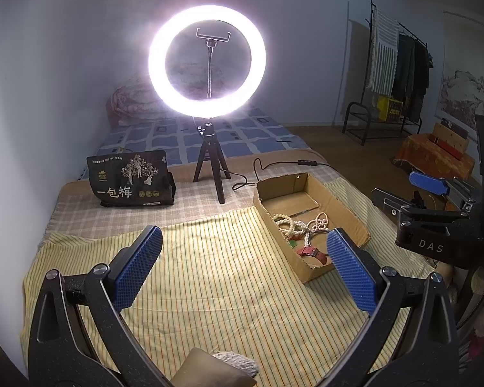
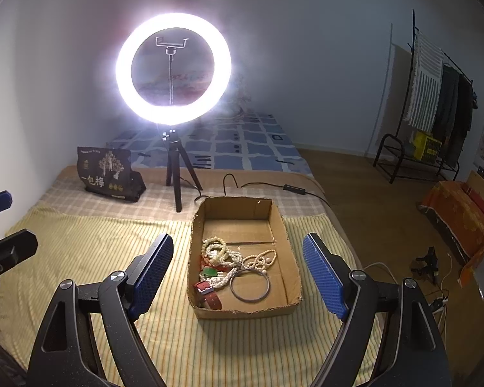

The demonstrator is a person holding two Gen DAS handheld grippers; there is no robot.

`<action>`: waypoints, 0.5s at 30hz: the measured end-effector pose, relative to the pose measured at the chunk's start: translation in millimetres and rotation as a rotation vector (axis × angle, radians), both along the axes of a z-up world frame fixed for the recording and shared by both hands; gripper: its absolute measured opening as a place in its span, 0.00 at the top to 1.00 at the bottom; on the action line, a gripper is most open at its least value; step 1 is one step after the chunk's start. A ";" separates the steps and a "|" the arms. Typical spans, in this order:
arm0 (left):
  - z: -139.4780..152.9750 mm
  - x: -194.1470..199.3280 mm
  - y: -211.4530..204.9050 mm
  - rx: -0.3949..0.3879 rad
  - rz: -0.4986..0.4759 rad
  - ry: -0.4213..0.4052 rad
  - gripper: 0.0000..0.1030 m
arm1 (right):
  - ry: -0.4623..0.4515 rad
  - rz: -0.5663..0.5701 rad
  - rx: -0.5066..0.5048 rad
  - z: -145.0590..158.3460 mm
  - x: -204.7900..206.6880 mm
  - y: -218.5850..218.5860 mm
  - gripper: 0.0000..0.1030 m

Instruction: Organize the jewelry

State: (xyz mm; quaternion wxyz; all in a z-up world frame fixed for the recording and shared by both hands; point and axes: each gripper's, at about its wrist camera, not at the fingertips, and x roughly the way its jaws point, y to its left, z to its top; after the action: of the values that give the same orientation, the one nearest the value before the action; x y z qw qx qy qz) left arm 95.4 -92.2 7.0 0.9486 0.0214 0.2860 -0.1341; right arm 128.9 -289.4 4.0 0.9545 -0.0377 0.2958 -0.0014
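A shallow cardboard box [image 2: 293, 258] [image 1: 348, 213] sits on the striped yellow cloth. Inside lie pale bead strands [image 2: 219, 251] [image 1: 287, 224], a silver bangle [image 2: 250, 285], a green piece [image 2: 209, 272] and a red watch strap [image 2: 209, 295] [image 1: 311, 253]. My right gripper [image 2: 238, 274] hovers over the near end of the box, jaws wide apart, nothing between them. My left gripper [image 1: 242, 267] stands open above the cloth, left of the box, empty. The right gripper also shows at the right edge of the left wrist view.
A lit ring light on a small tripod [image 2: 174, 71] stands behind the box, its cable [image 2: 274, 187] trailing right. A dark printed bag [image 2: 108, 174] leans at the back left. A clothes rack [image 2: 435, 103] and an orange-covered seat [image 2: 461, 213] stand on the floor to the right.
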 end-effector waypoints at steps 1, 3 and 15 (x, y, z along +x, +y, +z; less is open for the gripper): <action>-0.4 -0.2 0.0 0.002 0.000 0.000 0.00 | 0.000 0.001 0.000 0.1 -0.2 0.4 0.20; -0.9 -0.4 0.1 0.004 0.000 -0.001 0.00 | 0.000 0.004 -0.002 0.0 -0.8 1.1 0.20; -1.7 -0.7 -1.4 0.009 -0.002 0.000 0.00 | 0.003 0.005 -0.001 -0.5 -1.0 2.1 0.20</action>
State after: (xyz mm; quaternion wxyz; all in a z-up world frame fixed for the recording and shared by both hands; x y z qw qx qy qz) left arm 94.7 -93.6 5.3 0.9484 0.0258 0.2864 -0.1339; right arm 127.9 -287.2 3.6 0.9541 -0.0387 0.2971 0.0010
